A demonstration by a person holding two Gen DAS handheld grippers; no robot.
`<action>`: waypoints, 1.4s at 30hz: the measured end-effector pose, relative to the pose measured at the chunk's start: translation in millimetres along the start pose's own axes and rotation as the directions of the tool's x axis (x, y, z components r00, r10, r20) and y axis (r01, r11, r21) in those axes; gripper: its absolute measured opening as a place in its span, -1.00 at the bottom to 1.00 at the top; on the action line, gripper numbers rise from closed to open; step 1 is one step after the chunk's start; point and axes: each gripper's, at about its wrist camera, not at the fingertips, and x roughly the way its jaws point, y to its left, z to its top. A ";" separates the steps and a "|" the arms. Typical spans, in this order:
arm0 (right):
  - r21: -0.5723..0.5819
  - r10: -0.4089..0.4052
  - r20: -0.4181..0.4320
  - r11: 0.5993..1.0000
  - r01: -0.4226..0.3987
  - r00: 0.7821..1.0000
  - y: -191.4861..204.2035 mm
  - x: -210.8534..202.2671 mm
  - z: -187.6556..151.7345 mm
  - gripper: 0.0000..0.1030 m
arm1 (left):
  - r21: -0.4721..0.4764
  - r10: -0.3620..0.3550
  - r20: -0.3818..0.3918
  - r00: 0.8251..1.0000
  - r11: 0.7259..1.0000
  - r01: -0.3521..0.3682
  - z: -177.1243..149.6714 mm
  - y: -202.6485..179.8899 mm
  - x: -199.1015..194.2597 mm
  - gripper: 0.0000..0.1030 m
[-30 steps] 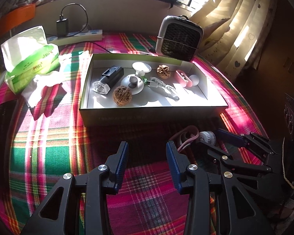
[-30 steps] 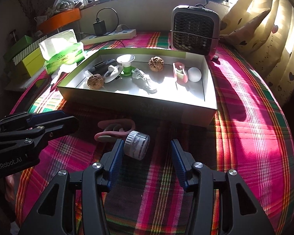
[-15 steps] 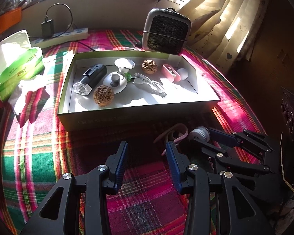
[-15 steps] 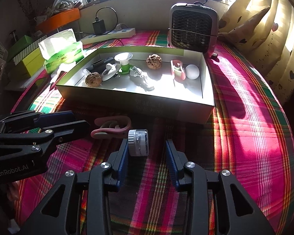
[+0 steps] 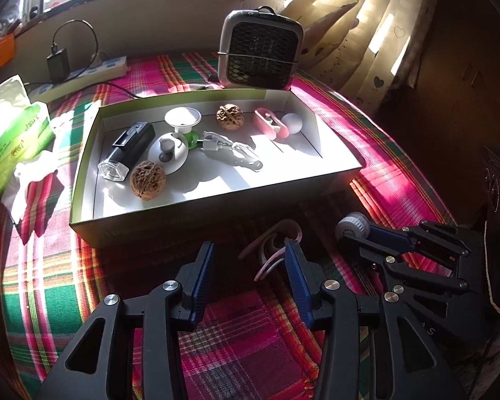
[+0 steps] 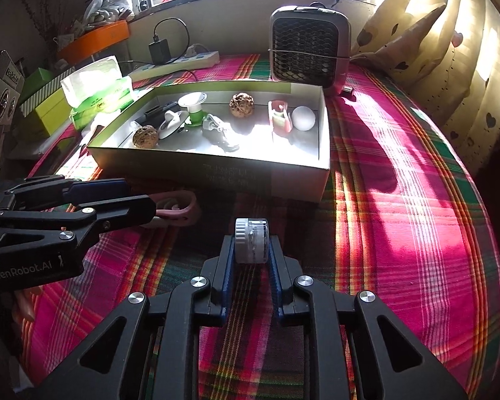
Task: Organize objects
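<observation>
Since the earlier frame the right gripper (image 6: 250, 250) has closed its fingers onto the small clear jar (image 6: 252, 245) with a white ribbed lid, which a second ago lay loose on the plaid cloth (image 6: 400, 233) between them; both blue pads now press its sides and it sits clamped just in front of the open box (image 6: 216, 170). Meanwhile the left gripper (image 5: 250, 260) has just been widening its fingers, which stand apart with nothing pressed between them. A pink clip (image 5: 276, 243) lies on the cloth in front of the box, just beyond the left gripper's right finger (image 5: 298, 276) and partly hidden by it. Inside the box lie two walnuts (image 5: 148, 180), a black flashlight (image 5: 130, 146), a white ball (image 5: 291, 123), a pink holder (image 5: 270, 123) and some white pieces. Behind the box stands a small heater (image 5: 260, 55), and to its left a green tissue pack (image 5: 13, 133).
</observation>
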 end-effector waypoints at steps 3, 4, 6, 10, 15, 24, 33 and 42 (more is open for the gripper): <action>0.013 -0.005 0.000 1.000 0.005 1.000 -7.2 -1.8 -1.7 -0.61 | 0.020 0.012 -0.015 1.000 1.000 -0.011 2.6 -4.1 6.2 -0.19; 0.018 -0.006 0.001 1.000 0.006 1.000 -9.4 -2.5 -2.1 -0.61 | 0.022 0.008 -0.020 1.000 1.000 -0.007 2.8 -5.3 7.5 -0.19; 0.022 -0.008 0.002 1.000 0.008 1.000 -12.8 -3.7 -2.8 -0.61 | 0.022 0.009 -0.023 1.000 1.000 -0.009 3.0 -7.9 8.5 -0.19; 0.032 -0.004 0.002 0.999 0.004 1.000 -18.6 -4.8 -3.4 -0.61 | 0.043 0.008 -0.033 0.999 0.999 -0.006 2.2 -15.2 10.4 -0.19; 0.043 0.004 0.002 0.999 -0.004 1.000 -23.3 -4.9 -3.4 -0.61 | 0.057 0.001 -0.043 0.999 0.998 0.002 0.1 -24.4 10.6 -0.19; 0.036 0.008 -0.004 0.999 -0.007 1.000 -25.4 -4.4 -3.8 -0.61 | 0.053 -0.003 -0.058 0.998 0.999 0.006 3.5 -32.3 19.3 -0.19; 0.033 0.008 -0.006 0.999 -0.008 1.000 -25.3 -3.8 -3.0 -0.61 | 0.054 0.011 -0.051 0.999 0.999 -0.008 5.3 -33.7 21.8 -0.20; 0.030 0.005 -0.007 1.000 -0.005 1.000 -24.1 -3.8 -3.1 -0.61 | 0.052 0.049 -0.046 0.998 0.998 -0.046 4.0 -32.5 20.4 -0.41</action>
